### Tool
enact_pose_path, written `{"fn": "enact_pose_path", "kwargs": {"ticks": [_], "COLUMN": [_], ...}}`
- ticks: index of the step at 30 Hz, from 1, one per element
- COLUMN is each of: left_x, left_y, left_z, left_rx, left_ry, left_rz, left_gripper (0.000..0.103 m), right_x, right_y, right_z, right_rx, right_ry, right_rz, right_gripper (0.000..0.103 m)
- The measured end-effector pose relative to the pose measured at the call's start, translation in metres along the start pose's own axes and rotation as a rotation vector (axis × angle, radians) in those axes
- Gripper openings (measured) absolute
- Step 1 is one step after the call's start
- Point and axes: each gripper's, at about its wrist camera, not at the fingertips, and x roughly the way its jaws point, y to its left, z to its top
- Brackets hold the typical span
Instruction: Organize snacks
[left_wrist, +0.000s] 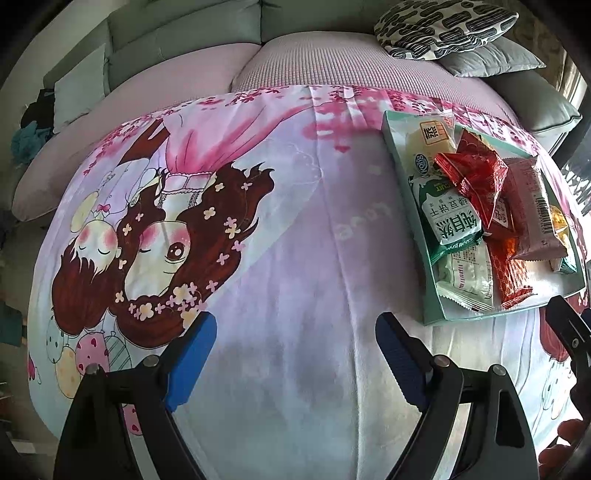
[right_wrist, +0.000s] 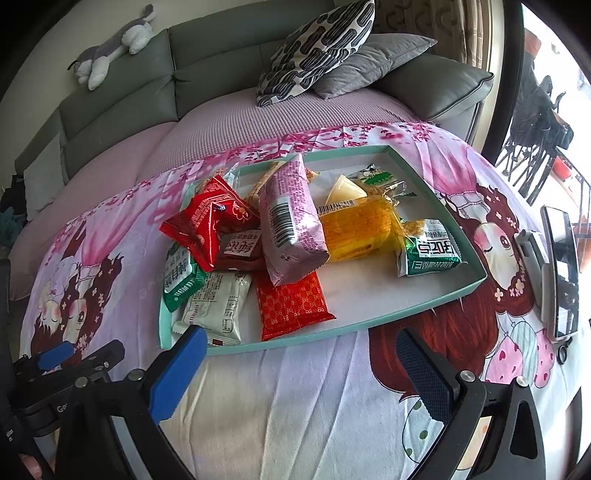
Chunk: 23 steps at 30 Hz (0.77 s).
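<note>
A shallow teal tray (right_wrist: 436, 295) lies on a cartoon-print cloth and holds several snack packets: a pink packet (right_wrist: 290, 221) on top, a red pouch (right_wrist: 210, 221), an orange-red packet (right_wrist: 291, 306), a yellow packet (right_wrist: 358, 229), green-and-white packets (right_wrist: 428, 251). The tray also shows at the right in the left wrist view (left_wrist: 402, 147), with the red pouch (left_wrist: 476, 177). My right gripper (right_wrist: 299, 354) is open and empty just before the tray's near rim. My left gripper (left_wrist: 295, 343) is open and empty over bare cloth, left of the tray.
The cloth (left_wrist: 295, 240) covers a table set against a grey sofa (right_wrist: 221, 55) with a pink cover and patterned cushions (right_wrist: 317, 48). A phone on a stand (right_wrist: 561, 269) stands at the right. The left gripper's tip shows in the right wrist view (right_wrist: 55, 360).
</note>
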Motion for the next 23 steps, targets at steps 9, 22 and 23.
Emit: {"fn": "enact_pose_path", "kwargs": {"ticks": [9,22,23], "left_x": [-0.0006,-0.0031,-0.0031], "left_y": [0.0006,-0.0014,-0.0016], "left_z": [0.0002,-0.001,-0.0011], "left_rx": [-0.014,-0.009,-0.008], "left_ry": [-0.005,-0.031,-0.03], "left_rz": [0.006,0.032,0.029], "left_gripper": [0.088,0.088,0.088], "right_x": [0.0004,0.0001,0.0001], "right_y": [0.0001,-0.0002,-0.0002], "right_z": [-0.0002,-0.0001,-0.0001], "right_rx": [0.0,0.003,0.003], "right_ry": [0.001,0.001,0.001], "right_rz": [0.004,0.003,0.003], "right_gripper": [0.103,0.103,0.103]}}
